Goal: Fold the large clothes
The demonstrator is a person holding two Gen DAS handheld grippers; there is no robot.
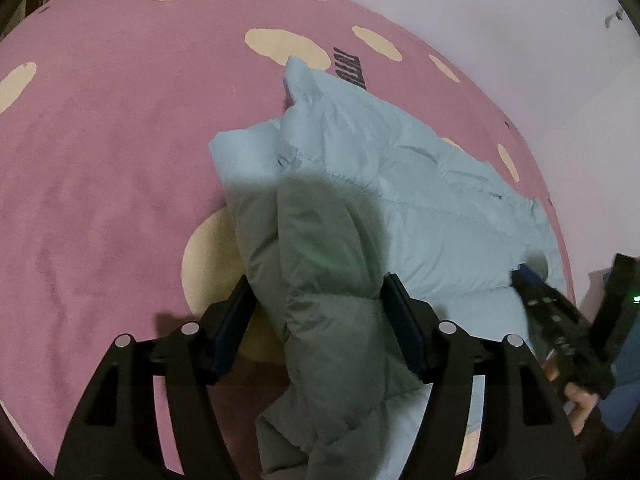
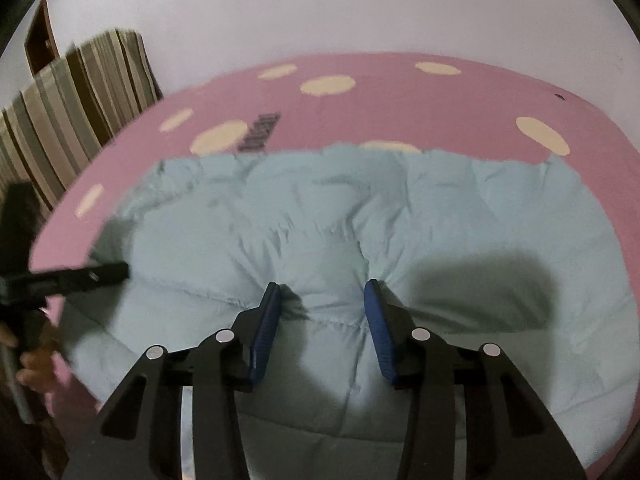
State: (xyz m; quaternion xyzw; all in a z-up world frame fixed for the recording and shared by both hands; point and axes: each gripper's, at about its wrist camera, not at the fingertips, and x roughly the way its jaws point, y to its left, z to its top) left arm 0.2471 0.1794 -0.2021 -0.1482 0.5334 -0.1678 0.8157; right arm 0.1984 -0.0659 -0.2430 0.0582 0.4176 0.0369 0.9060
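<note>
1. Pink cover [image 1: 100, 160], spread flat, dotted with cream ovals.
2. Large cream oval [image 1: 208, 256] on the cover, near its front edge.
3. Dark lettering [image 2: 260, 132] printed on the cover, beside a cream oval.
4. Striped cloth [image 2: 72, 120], beyond the cover's left edge.
5. Pale wall [image 2: 320, 8], behind the cover.

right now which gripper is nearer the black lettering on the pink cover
Left. The left gripper straddles the jacket's bunched end pointing toward the lettering; the right gripper sits toward its other end.
</note>
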